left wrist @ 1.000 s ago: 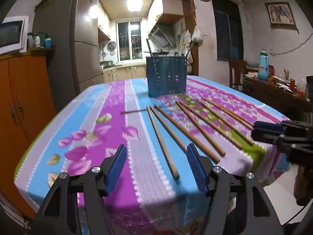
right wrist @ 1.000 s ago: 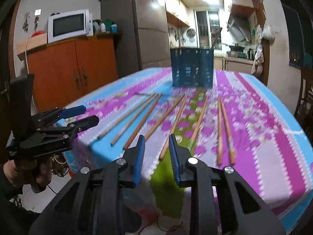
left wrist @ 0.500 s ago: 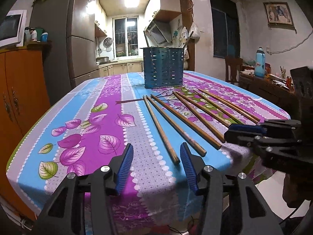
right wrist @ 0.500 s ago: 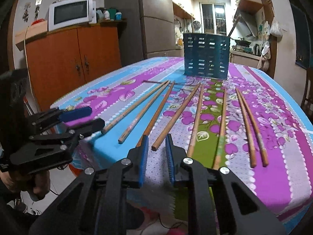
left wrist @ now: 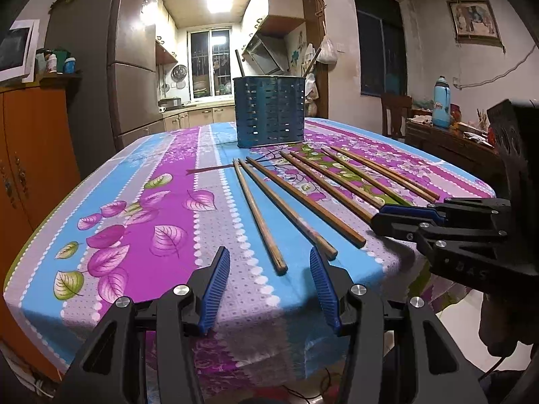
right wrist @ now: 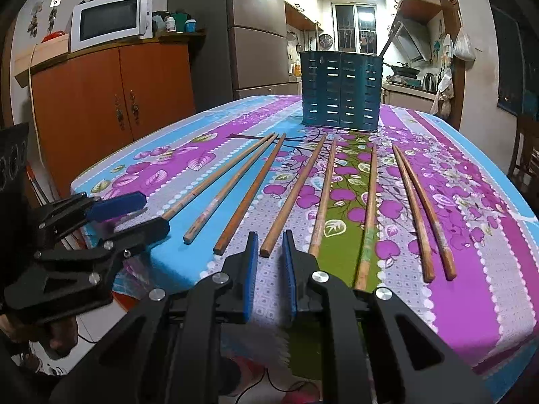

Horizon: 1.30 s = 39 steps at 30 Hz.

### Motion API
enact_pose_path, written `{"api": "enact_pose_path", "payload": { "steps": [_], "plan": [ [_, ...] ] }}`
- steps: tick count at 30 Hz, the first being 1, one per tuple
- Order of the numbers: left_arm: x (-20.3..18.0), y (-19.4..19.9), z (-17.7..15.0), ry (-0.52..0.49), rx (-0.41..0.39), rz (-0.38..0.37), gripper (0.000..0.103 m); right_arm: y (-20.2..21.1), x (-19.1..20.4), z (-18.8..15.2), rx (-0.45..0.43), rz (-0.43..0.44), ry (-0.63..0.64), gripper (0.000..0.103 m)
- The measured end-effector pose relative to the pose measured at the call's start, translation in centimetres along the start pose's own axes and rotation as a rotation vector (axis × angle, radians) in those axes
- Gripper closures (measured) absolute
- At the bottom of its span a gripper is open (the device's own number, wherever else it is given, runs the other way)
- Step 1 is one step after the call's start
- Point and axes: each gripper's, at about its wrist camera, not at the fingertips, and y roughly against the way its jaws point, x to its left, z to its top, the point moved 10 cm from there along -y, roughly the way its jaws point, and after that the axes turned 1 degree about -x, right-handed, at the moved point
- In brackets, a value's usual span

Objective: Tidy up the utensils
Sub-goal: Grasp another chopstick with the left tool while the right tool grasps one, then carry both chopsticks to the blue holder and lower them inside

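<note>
Both claws have come in low toward the near edge of the surface (left wrist: pixel 141 235) over the last second, so the chopsticks now fill the view, lying flat. Eight chopsticks (right wrist: pixel 293 192) lie fanned out on the flowered cloth, thick ends toward the near edge, thin ends pointing at the blue slotted holder (right wrist: pixel 340 91) standing upright at the far end. A dark handle sticks up out of the holder; what else is inside cannot be seen.

The right claw (right wrist: pixel 269 266) has narrowed compared with a second ago; its jaws now stand a little apart, with nothing between them, and they line up just short of the thick end of the fourth chopstick from the left (right wrist: pixel 269 245). It seems not yet to straddle that end.

The left claw (left wrist: pixel 269 289) is wide open and empty. It hovers at the near edge in line with the leftmost chopstick (left wrist: pixel 259 215), whose thick end lies between the line of its two jaws but a little farther in.

Judging by this, the sorting has not started: every chopstick is on the cloth. The approach looks almost done, and the next step is likely to slide each claw forward over a thick end and close. The sticks lie close together, so a neighbour could be nudged or caught.
</note>
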Motion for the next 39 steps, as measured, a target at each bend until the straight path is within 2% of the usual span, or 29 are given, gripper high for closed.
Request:
{"api": "enact_pose_path", "payload": {
  "steps": [2,7,8,21,23,30,35,39],
  "plan": [
    [-0.2,-0.1,-0.2,0.004,-0.003,0.004,0.060,0.0,0.1,0.0,-0.014,-0.017,0.011,0.090],
    [-0.3,-0.3,-0.1,0.006,-0.029,0.035,0.082,-0.1,-0.4,0.1,-0.046,-0.063,0.009,0.090],
    [-0.3,-0.3,-0.1,0.008,-0.033,0.040,0.084,-0.1,-0.4,0.1,-0.050,-0.066,0.007,0.090],
    [-0.1,-0.5,-0.1,0.017,-0.091,0.080,0.085,0.0,-0.4,-0.1,-0.090,-0.101,0.009,0.091],
    [0.0,-0.5,-0.1,0.020,-0.090,0.089,0.093,0.0,-0.4,0.0,-0.091,-0.091,0.007,0.095],
    [0.4,-0.3,0.0,0.032,-0.087,0.092,0.095,0.3,-0.2,0.0,-0.096,-0.077,-0.001,0.097],
    [0.7,0.8,1.4,0.028,-0.119,0.096,0.096,2.0,-0.2,1.2,-0.127,-0.066,0.012,0.097],
    [1.0,2.8,3.7,0.024,-0.171,0.099,0.096,3.9,-0.4,3.0,-0.166,-0.069,0.033,0.098]
  ]
}}
